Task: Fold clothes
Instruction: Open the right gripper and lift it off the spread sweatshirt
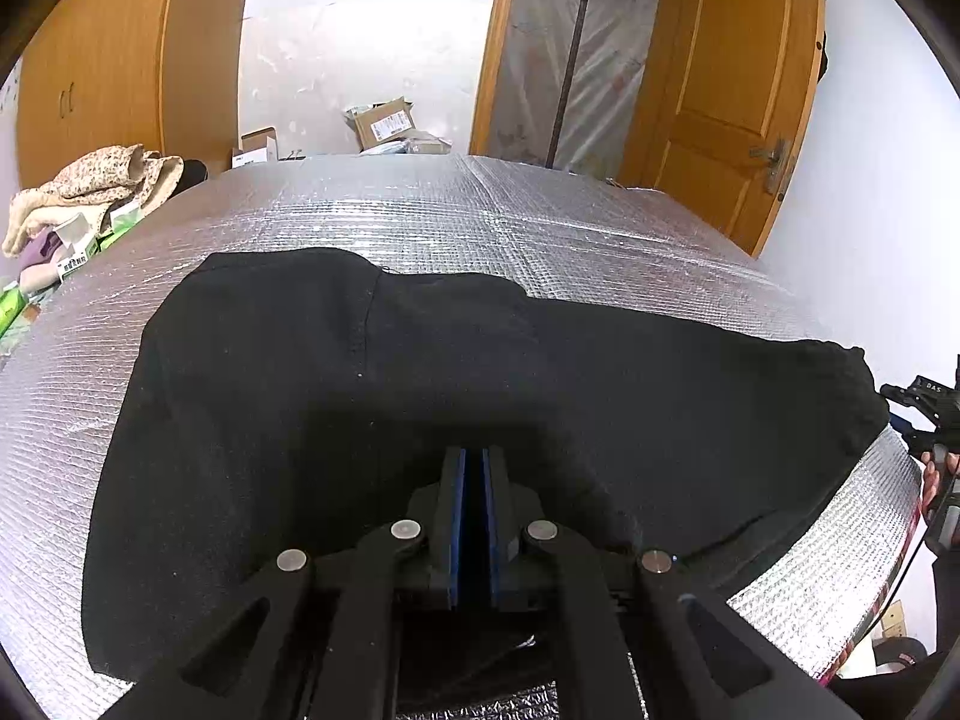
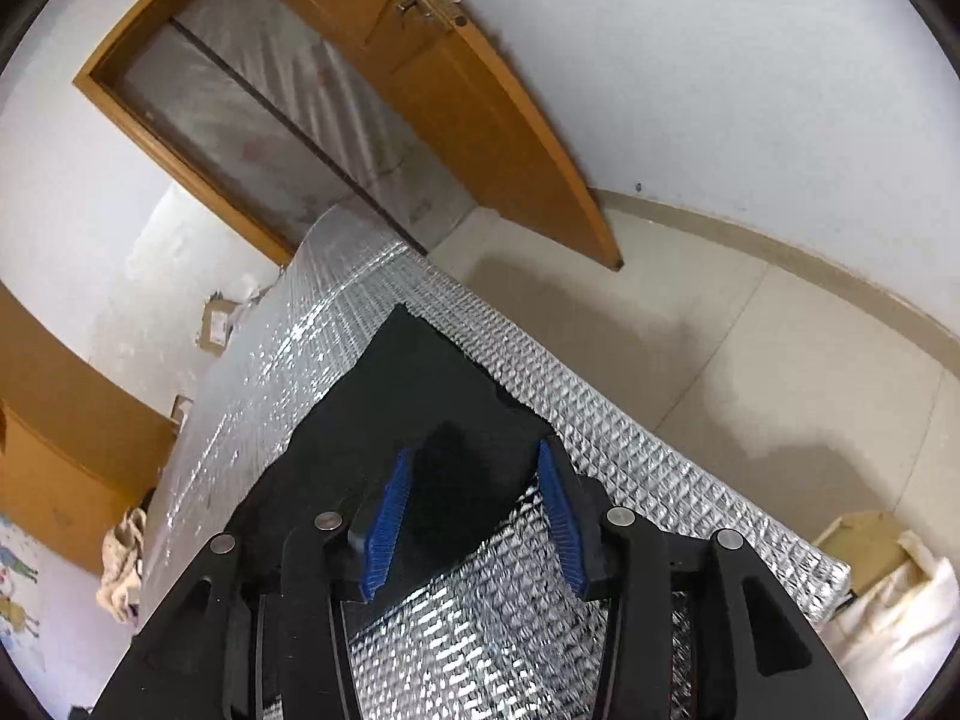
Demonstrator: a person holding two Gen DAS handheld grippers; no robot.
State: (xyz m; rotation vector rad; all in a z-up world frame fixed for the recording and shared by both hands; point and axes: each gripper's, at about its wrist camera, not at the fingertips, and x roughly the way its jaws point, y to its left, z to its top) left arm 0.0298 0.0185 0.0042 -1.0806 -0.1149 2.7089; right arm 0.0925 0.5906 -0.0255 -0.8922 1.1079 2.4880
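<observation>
The black garment [image 1: 372, 396] is taken as the landmark; it is spread flat across the silver quilted surface [image 1: 420, 210], with its near hem at the edge of that surface closest to the person.

At that near hem the left gripper [image 1: 474, 462] is seen with its blue pads drawn almost together. Dark cloth is presumed to be pinched between them, but the cloth and the shadow cannot be told apart there, so the grip is judged rather than seen. If only 1 layer is caught, the fold could be dragged crooked and the lower layer left behind.

At the garment's right end the right gripper [image 2: 477, 462] is released, its pads standing wide, with a raised tuft of the cloth between them and touched by neither. This end lies just beside the surface's edge, with bare floor [image 2: 750, 330] below. Should the jaws be closed too far outward, only foil could be nipped, or the corner could be nudged off the edge and pulled down by its own weight. A shallow bite on the tuft could also slip once lifted.

Beyond the garment, open foil is available for the fold. Well to the garment's far left, a heap of pale clothing [image 1: 102, 180] and small boxes is piled; a wide sweep could be fouled by it.
</observation>
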